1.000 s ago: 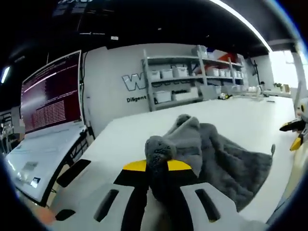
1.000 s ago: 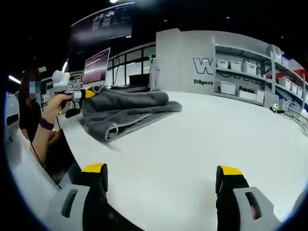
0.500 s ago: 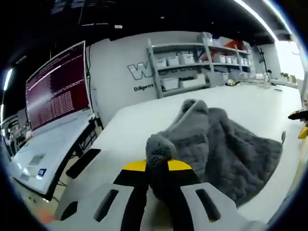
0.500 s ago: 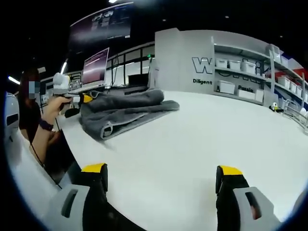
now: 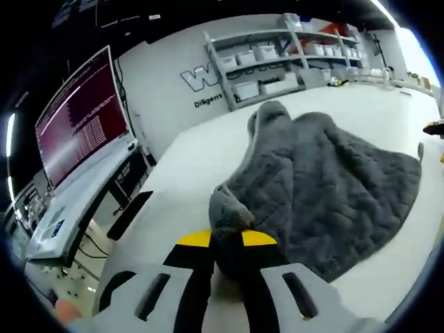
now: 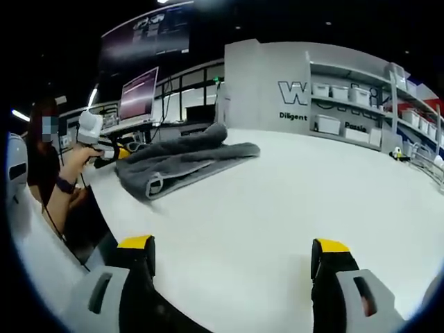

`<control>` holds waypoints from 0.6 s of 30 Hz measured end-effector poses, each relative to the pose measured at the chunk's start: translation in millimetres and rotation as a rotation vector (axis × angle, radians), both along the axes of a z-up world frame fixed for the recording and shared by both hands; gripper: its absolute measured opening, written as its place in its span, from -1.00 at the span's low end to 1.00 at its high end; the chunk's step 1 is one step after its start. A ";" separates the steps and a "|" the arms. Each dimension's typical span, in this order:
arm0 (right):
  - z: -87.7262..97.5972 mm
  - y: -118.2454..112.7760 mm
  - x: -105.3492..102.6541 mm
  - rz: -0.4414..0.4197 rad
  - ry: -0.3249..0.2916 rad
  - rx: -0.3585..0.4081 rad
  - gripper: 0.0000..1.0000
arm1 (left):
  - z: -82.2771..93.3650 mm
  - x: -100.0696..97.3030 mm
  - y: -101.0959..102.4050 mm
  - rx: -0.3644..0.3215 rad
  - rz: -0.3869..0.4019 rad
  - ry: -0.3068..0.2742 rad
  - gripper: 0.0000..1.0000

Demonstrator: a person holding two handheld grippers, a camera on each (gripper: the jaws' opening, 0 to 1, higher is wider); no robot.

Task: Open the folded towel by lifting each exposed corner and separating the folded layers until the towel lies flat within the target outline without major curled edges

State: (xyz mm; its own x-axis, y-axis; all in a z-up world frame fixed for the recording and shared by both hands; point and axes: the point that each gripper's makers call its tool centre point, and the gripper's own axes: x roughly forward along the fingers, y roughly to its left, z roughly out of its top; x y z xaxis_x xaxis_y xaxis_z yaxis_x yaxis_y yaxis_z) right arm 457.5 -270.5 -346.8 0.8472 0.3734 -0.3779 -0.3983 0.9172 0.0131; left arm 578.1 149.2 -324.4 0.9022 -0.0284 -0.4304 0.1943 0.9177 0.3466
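Observation:
A grey quilted towel lies rumpled on the white table, with a raised fold running back toward the shelves. My left gripper is shut on one of its corners, which bunches up between the yellow-tipped jaws. In the right gripper view the same towel rests flat and folded at the table's far left, with the left gripper in a person's hand at its end. My right gripper hangs open over bare table, well apart from the towel.
A laptop with a red screen stands beyond the table's left edge. Shelves with white bins line the back wall. A person stands at the table's left end in the right gripper view.
My left gripper has pulled the held corner back and down, spreading the towel lower and wider over the table. The right gripper has stayed still and open.

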 end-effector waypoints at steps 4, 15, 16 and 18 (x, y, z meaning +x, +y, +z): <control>-0.6 0.4 0.2 0.000 0.001 0.002 0.89 | -3.4 -3.8 3.3 0.007 0.005 0.014 -0.77; -0.8 2.0 0.6 0.006 0.003 0.001 0.89 | -8.6 -15.2 9.3 0.014 0.012 0.029 -0.76; -0.9 2.1 0.6 0.006 0.003 0.001 0.89 | -9.0 -16.2 9.8 0.013 0.013 0.030 -0.76; -1.1 2.2 0.7 0.007 0.004 0.001 0.89 | -9.4 -18.5 10.6 0.011 0.015 0.031 -0.75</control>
